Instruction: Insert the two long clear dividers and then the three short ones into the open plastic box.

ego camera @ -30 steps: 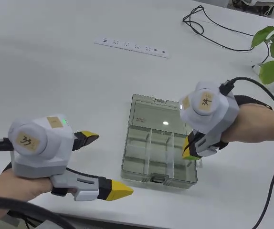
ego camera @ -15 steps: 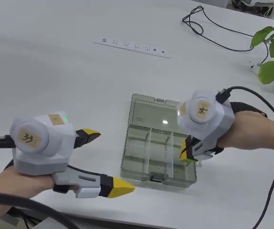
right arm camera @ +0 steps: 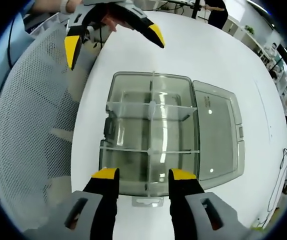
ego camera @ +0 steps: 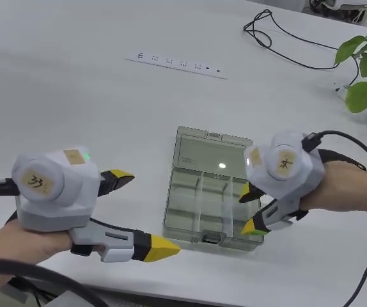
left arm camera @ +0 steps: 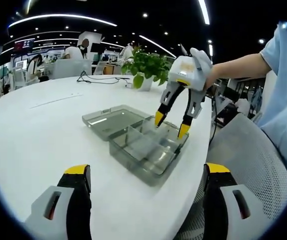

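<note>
Beneath the open, empty right claw (ego camera: 247, 211), all dividers (right arm camera: 133, 149) look seated in the plastic box (ego camera: 203, 153); left claw (ego camera: 148, 212) open, idle.

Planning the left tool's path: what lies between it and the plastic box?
Just bare table separates the left tool from the box, per the head view.

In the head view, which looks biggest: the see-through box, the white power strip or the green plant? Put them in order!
1. The plastic box looks biggest by far.
2 and 3. The power strip and the plant are too close to rank: the strip is long but thin, and the plant is cut off at the edge.
</note>
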Motion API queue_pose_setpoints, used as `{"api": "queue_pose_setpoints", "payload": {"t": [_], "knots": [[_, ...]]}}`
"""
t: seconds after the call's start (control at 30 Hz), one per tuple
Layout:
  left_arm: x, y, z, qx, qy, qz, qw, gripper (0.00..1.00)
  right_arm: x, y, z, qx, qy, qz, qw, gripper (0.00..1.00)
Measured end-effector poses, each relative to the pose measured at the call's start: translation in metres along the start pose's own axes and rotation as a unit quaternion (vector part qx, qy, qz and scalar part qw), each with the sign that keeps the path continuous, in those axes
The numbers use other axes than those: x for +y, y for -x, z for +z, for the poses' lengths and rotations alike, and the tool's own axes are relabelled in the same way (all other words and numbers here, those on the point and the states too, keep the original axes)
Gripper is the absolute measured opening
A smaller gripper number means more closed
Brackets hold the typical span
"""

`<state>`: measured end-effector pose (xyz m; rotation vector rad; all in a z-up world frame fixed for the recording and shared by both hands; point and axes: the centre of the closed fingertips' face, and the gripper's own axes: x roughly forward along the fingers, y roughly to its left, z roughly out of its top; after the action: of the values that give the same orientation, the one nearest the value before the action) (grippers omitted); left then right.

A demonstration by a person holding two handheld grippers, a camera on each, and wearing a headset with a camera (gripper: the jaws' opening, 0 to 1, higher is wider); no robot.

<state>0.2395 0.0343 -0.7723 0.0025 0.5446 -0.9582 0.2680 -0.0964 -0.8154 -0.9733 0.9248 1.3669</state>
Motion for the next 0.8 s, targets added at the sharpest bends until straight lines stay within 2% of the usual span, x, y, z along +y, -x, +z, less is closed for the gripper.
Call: {"api": "queue_pose_setpoints", "payload": {"t": [0.1, 0.17, 0.23, 0.43, 0.5, 0.53, 0.57, 0.6, 0.7, 0.77, 0.8], "knots": [[0.000, 0.001, -0.001, 0.002, 0.000, 0.000, 1.0000, 0.95, -0.001, 0.013, 0.005, -0.048, -0.034, -0.007, 0.9982, 0.55], [0.001, 0.001, -0.002, 0.002, 0.000, 0.000, 1.0000, 0.95, -0.004, 0.020, 0.003, -0.065, -0.050, -0.025, 0.9964, 0.61], [0.002, 0.002, -0.002, 0.001, 0.001, 0.001, 1.0000, 0.95, -0.003, 0.029, 0.001, -0.091, -0.076, -0.041, 0.9921, 0.69], [0.002, 0.002, 0.003, -0.006, -0.003, 0.003, 1.0000, 0.97, 0.005, 0.042, -0.014, -0.122, -0.114, -0.075, 0.9831, 0.88], [0.002, 0.004, 0.005, -0.008, -0.003, 0.006, 0.9999, 0.97, 0.008, 0.046, -0.020, -0.136, -0.131, -0.090, 0.9778, 0.94], [0.003, 0.004, 0.006, -0.010, -0.003, 0.008, 0.9999, 0.97, 0.009, 0.048, -0.023, -0.148, -0.142, -0.098, 0.9738, 0.97], [0.003, 0.005, 0.007, -0.011, -0.003, 0.010, 0.9999, 0.98, 0.011, 0.050, -0.025, -0.153, -0.151, -0.100, 0.9716, 0.98], [0.004, 0.005, 0.007, -0.012, -0.004, 0.012, 0.9999, 0.98, 0.013, 0.052, -0.028, -0.162, -0.166, -0.104, 0.9671, 0.99], [0.005, 0.008, 0.009, -0.015, -0.017, 0.020, 0.9995, 0.95, 0.020, 0.057, -0.036, -0.177, -0.184, -0.114, 0.9601, 1.00], [0.004, 0.009, 0.010, -0.017, -0.020, 0.025, 0.9994, 0.97, 0.024, 0.062, -0.039, -0.197, -0.207, -0.125, 0.9502, 1.00], [0.004, 0.010, 0.010, -0.019, -0.020, 0.028, 0.9992, 0.98, 0.024, 0.065, -0.041, -0.210, -0.221, -0.133, 0.9433, 1.00]]}}
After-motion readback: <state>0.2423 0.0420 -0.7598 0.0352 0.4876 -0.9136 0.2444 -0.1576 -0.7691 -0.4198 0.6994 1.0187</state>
